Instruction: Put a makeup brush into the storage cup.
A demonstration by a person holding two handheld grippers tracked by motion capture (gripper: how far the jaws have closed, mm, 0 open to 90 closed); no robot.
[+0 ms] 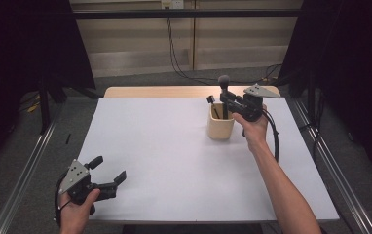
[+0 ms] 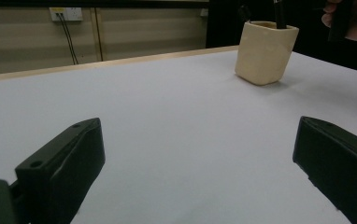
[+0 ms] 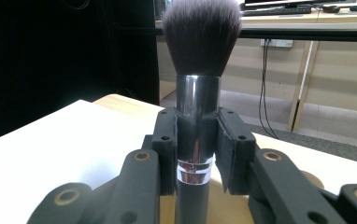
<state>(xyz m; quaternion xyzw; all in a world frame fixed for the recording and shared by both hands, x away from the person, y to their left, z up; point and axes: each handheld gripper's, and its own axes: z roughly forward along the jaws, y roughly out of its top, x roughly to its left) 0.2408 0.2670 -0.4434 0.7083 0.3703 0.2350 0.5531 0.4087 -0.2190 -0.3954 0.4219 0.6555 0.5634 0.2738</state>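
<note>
Overhead, high view: right forearm reaches in from the bottom edge to the far right of the surface point(image 1: 174, 161); right tongs point(image 1: 224, 100) are held level above the holder point(image 1: 220, 127), clamped on an upright brush point(image 1: 223, 85).
Left hand pose: left tongs point(image 1: 107, 170) rest low at the near left corner, jaws apart, nothing between them.
Count: one cream holder, one brush in the grip, two dark sticks point(image 1: 215, 112) inside the holder.
Left gripper view: both black jaws stand wide apart over bare white surface point(image 2: 167, 140); the holder point(image 2: 265, 52) sits far right, well apart from them.
Hard to see there: stick tops are cut off by the upper edge.
Right gripper view: pads press the brush point(image 3: 197, 121) at its silver ferrule, bristles up.
Hidden: lower handle drops out of frame; holder rim barely shows behind the jaws.
</note>
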